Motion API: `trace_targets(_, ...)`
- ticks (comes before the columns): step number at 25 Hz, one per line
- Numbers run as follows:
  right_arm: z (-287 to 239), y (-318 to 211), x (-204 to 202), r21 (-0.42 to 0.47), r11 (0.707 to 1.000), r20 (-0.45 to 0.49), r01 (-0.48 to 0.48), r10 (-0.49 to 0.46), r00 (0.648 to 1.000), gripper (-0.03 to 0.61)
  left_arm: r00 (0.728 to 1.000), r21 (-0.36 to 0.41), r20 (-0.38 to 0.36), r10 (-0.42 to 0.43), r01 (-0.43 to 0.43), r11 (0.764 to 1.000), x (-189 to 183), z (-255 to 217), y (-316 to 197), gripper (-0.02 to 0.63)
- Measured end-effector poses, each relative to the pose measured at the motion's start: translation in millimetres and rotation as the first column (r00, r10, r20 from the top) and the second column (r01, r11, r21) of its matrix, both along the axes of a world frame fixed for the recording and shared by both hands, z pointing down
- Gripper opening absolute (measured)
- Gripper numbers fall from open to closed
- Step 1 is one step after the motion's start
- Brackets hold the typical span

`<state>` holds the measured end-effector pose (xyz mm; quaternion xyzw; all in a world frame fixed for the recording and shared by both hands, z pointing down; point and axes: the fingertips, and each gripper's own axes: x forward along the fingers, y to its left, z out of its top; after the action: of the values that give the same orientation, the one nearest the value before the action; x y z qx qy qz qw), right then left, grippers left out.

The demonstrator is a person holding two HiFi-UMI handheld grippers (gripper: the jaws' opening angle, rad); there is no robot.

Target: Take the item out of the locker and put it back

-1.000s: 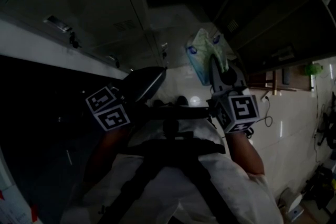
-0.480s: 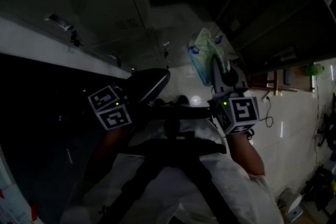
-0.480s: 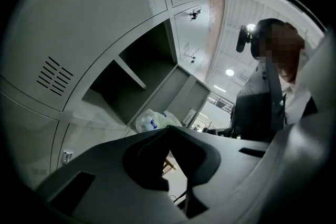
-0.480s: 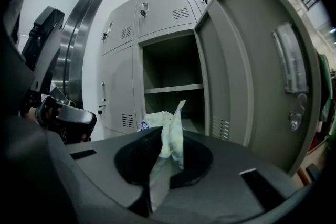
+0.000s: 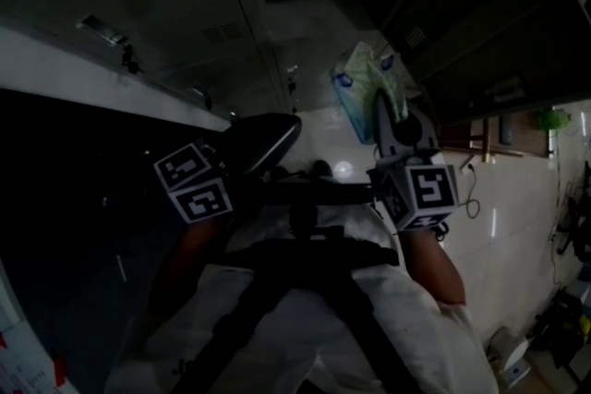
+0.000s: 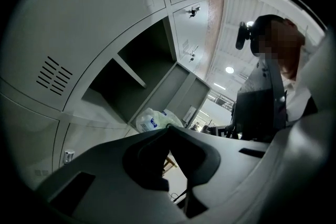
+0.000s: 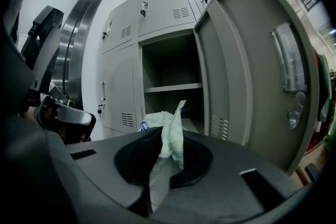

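The open locker, lying murky in the dim head view, is showing its shelf plainly only in the right gripper view, where the right gripper is clenching the crinkled pack just before the opening, while the left gripper is hanging pinched on nothing.

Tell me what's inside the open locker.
Inside the open locker only a bare shelf shows, nothing on it. The compartment floor below is partly covered by the plastic bag clamped in the right gripper, so what lies there cannot be told.
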<state>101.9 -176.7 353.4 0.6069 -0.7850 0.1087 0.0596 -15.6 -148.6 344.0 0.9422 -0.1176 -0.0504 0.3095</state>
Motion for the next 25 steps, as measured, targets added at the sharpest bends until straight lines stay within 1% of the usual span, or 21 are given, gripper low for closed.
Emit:
trace_targets(2, 0.7, -0.3, -0.5, 0.003, 1.000, 0.002, 0.002, -0.002, 1.000, 0.002, 1.000, -0.001, -0.006, -0.013, 0.013, 1.000, -1.5, 0.1, -1.7, 0.001)
trace_targets(6, 2.3, 0.0, 0.0, -0.001, 1.000, 0.000, 0.001, -0.001, 1.000, 0.002, 0.998, -0.014, -0.042, -0.036, 0.036, 0.999, -3.9, -2.6, -5.6, 0.001)
trace_targets(16, 3.4, 0.2, -0.9, -0.002, 1.000, 0.003, 0.004, -0.004, 1.000, 0.002, 0.997, -0.023, -0.052, -0.052, 0.051, 0.998, -5.3, -3.2, -7.2, 0.001)
trace_targets(23, 7.3, 3.6, -1.5, -0.043, 0.999, -0.002, -0.010, 0.010, 1.000, 0.002, 0.997, -0.029, -0.055, -0.051, 0.049, 0.998, -4.9, -1.3, -7.7, 0.001)
trace_targets(25, 6.6, 2.2, -1.4, -0.036, 0.999, 0.001, -0.008, 0.008, 1.000, 0.002, 0.997, -0.030, -0.057, -0.054, 0.052, 0.998, -5.4, -1.0, -9.4, 0.001)
